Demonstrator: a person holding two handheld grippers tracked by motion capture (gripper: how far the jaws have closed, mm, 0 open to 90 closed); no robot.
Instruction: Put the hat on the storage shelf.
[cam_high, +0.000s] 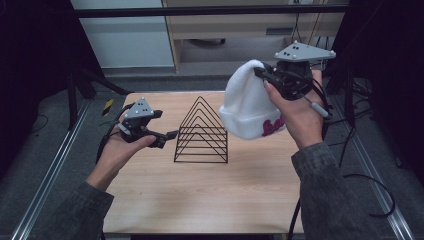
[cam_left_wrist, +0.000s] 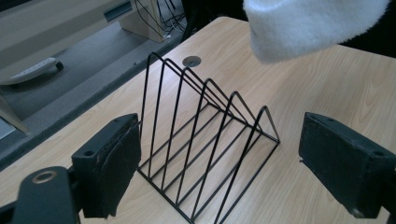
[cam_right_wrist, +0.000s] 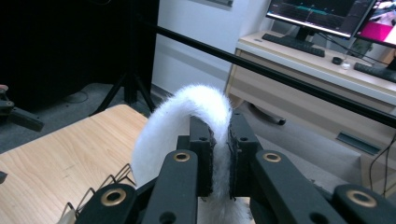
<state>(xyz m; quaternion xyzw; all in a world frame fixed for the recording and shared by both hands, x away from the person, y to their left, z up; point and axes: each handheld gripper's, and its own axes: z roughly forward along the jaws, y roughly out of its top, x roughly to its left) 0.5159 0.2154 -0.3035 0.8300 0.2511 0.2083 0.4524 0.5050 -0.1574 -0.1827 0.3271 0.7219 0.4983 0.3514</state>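
A white knit beanie (cam_high: 247, 102) with pink lettering on its cuff hangs in the air above the table's right side. My right gripper (cam_high: 264, 75) is shut on its crown; in the right gripper view the fabric (cam_right_wrist: 196, 107) is pinched between the two black jaws. A black wire rack (cam_high: 202, 132) of triangular dividers stands upright at the table's middle. My left gripper (cam_high: 170, 136) is held left of the rack, open, nothing between its pads (cam_left_wrist: 116, 158), which frame the rack (cam_left_wrist: 205, 140). The beanie's edge (cam_left_wrist: 303, 25) hangs above it.
The wooden table (cam_high: 200, 195) has bare room in front of the rack. Beyond the far edge stand a cabinet (cam_high: 240, 30) and a horizontal black bar (cam_right_wrist: 280, 74). A desk with monitors (cam_right_wrist: 322, 18) lies behind. Cables trail at the right.
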